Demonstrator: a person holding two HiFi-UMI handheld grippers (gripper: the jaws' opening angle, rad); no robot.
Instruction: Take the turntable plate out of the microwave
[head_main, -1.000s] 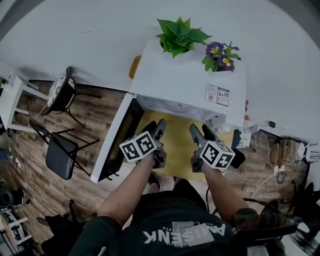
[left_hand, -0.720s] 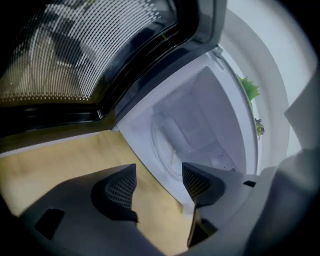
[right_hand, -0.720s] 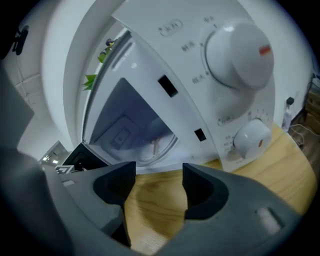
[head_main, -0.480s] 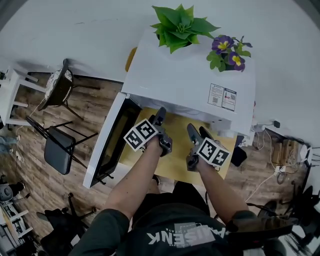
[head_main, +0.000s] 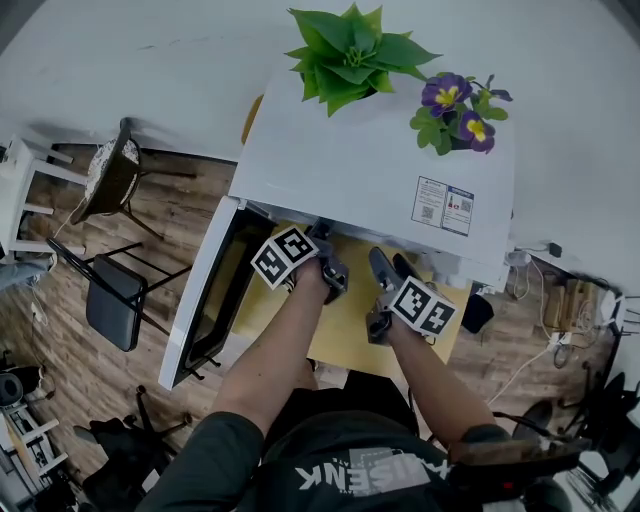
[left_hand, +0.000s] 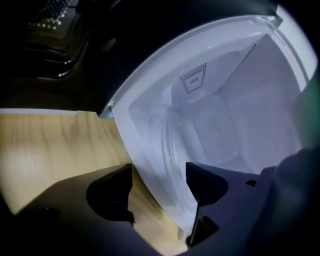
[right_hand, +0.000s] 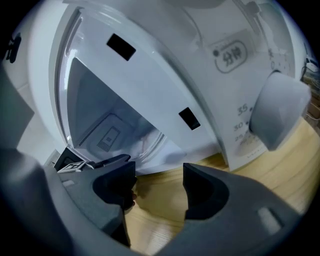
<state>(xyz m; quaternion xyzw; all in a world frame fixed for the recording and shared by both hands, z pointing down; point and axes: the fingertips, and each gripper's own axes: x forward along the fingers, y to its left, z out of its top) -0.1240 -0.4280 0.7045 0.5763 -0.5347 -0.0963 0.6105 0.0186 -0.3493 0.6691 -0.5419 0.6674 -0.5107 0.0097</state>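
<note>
Microwave (head_main: 370, 170) stands at the back of the wood-top bench (head_main: 350, 325), door (head_main: 212, 300) swung open at its left side. Green plant (head_main: 350, 45) and purple-flowered plant (head_main: 455, 105) sit on its top.

Turntable plate (left_hand: 169, 147): on the cavity floor, inside the microwave. It shows as a clear glass rim just behind the front sill.

Left tongs (head_main: 322, 238) (left_hand: 157, 175): at the cavity mouth. Jaws have just been opening and stand wide apart. The sill and bare bench show in the gap, nothing gripped.

Right tongs (head_main: 390, 262) (right_hand: 157, 180): over the bench before the microwave's front, near the control dial (right_hand: 277, 110). Jaws have just been opening and are wide, with only bench top between them. Plate untouched by either pair.
</note>
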